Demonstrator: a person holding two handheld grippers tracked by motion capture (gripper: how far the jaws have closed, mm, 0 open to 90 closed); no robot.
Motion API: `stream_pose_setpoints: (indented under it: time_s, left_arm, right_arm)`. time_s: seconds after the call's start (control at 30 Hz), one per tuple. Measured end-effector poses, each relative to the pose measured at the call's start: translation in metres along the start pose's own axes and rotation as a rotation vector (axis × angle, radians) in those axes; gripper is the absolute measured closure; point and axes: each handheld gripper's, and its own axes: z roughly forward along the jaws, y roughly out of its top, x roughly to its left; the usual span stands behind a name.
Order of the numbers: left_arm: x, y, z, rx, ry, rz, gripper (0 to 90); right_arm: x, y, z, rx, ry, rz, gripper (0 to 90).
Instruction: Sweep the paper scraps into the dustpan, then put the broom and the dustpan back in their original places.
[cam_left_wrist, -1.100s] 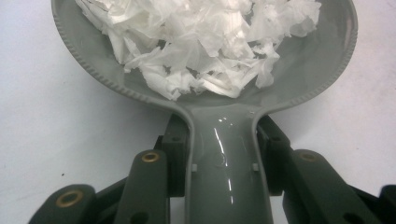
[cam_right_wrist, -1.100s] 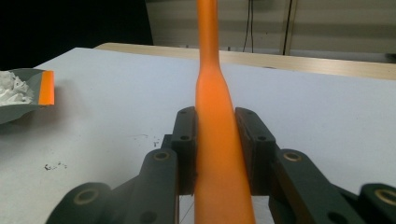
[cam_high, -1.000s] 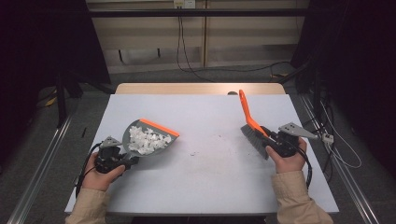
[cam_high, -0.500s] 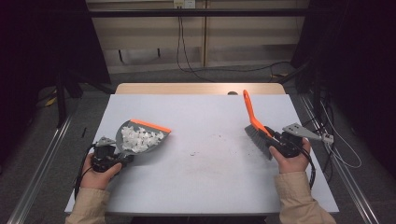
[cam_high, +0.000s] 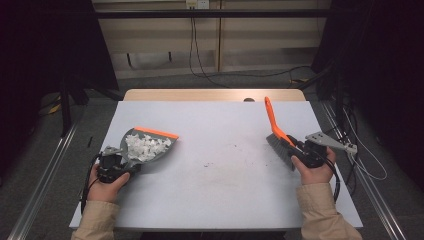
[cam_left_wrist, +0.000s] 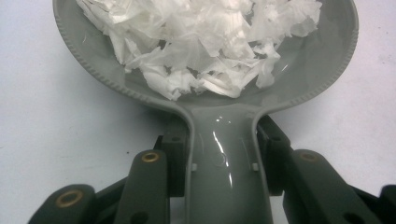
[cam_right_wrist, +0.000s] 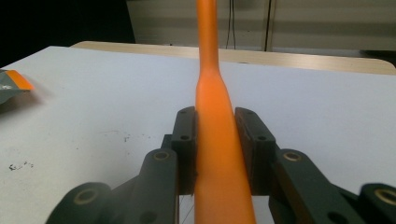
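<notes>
1. On the left side of the bench (cam_high: 220, 200) sits the grey dustpan (cam_high: 150, 150) w/ its orange front lip, loaded with white paper scraps (cam_high: 145, 147). Left gripper (cam_high: 112, 167) is clamped on the pan's handle — the left gripper view has both jaws pressing the handle sides just behind the bowl.

2. Over on the right, the right gripper (cam_high: 307, 152) is clenched on the brush (cam_high: 277, 132). The orange handle runs up and away from the hand, and the grey bristle head sits near the bench right next to the gripper. The right gripper view shows the handle squeezed between both pads.

3. Handling, imo: the pan is stiff plastic, light, and looks glossy, so prob a bit slippery. The handle neck where it's held now seems the right spot, since the flare to the bowl stops it sliding fwd.

4. Scraps are the fussy part — super light and loose, and they're piled toward the back of the pan. Any tilt toward the lip or a quick swing could spill them. I'd keep the lip level or slightly raised.

5. Brush is a rigid handle w/ soft bristles, also light. The grip low on the handle gives decent control of the head.

6. Bench between them has only some dark specks (cam_high: 225, 155), so the sweeping looks basically done.
</notes>
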Motion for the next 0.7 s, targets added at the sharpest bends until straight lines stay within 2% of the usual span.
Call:
stream_pose_setpoints:
  time_s: [0.13, 0.3, 0.33, 0.43, 0.57, 0.7]
  left_arm:
    - [0.000, 0.000, 0.002, 0.003, 0.008, -0.007, 63.3]
    - [-0.001, 0.000, 0.007, 0.002, 0.038, -0.024, 63.3]
    - [-0.001, 0.001, 0.006, 0.014, 0.034, -0.028, 63.2]
    - [-0.002, 0.000, 0.008, -0.001, 0.038, -0.034, 62.7]
    - [-0.003, 0.001, 0.007, 0.002, 0.034, -0.033, 61.3]
    - [-0.004, 0.000, 0.008, -0.013, 0.029, -0.057, 61.0]
  right_arm:
    - [-0.005, -0.001, -0.003, -0.002, -0.014, 0.004, 71.8]
    - [-0.011, -0.001, -0.006, -0.002, -0.029, 0.008, 71.8]
    - [-0.012, -0.002, -0.007, -0.003, -0.031, 0.013, 71.7]
    - [-0.016, -0.002, -0.008, -0.006, -0.039, 0.017, 71.8]
    - [-0.020, -0.002, -0.009, -0.010, -0.056, 0.011, 71.7]
    - [-0.024, -0.001, -0.009, -0.012, -0.075, 0.010, 71.8]
